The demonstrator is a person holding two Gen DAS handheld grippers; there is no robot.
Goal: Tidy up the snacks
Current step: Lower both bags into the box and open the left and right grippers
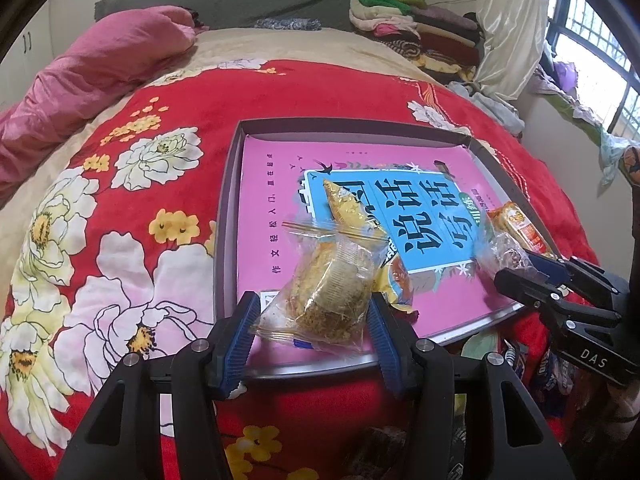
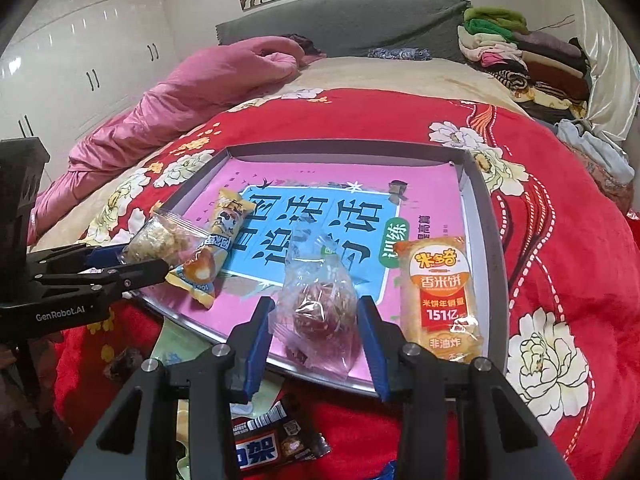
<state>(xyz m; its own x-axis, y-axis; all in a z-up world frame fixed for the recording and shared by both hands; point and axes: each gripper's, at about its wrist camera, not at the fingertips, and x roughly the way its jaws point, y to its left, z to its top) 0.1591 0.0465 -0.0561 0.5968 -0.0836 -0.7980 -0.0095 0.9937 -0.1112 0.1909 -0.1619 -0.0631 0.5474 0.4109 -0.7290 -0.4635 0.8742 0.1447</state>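
Note:
A shallow grey box (image 1: 228, 184) (image 2: 486, 216) with a pink and blue book in it lies on the red flowered blanket. My left gripper (image 1: 314, 312) (image 2: 132, 258) is shut on a clear-wrapped golden crumbly cake (image 1: 328, 284) (image 2: 164, 240) over the box's near left part. My right gripper (image 2: 318, 318) (image 1: 516, 264) is shut on a clear bag with a reddish-brown sweet (image 2: 318, 304) (image 1: 504, 250) over the box's near edge. A yellow cream-puff packet (image 2: 216, 248) (image 1: 352, 208) and an orange rice-cracker packet (image 2: 438, 296) (image 1: 520, 228) lie in the box.
A dark chocolate wrapper (image 2: 276, 440) and other packets lie on the blanket (image 1: 160, 92) in front of the box. A pink quilt (image 1: 92, 64) is at the far left. Folded clothes (image 2: 528, 60) are stacked at the far right, next to a window (image 1: 592, 48).

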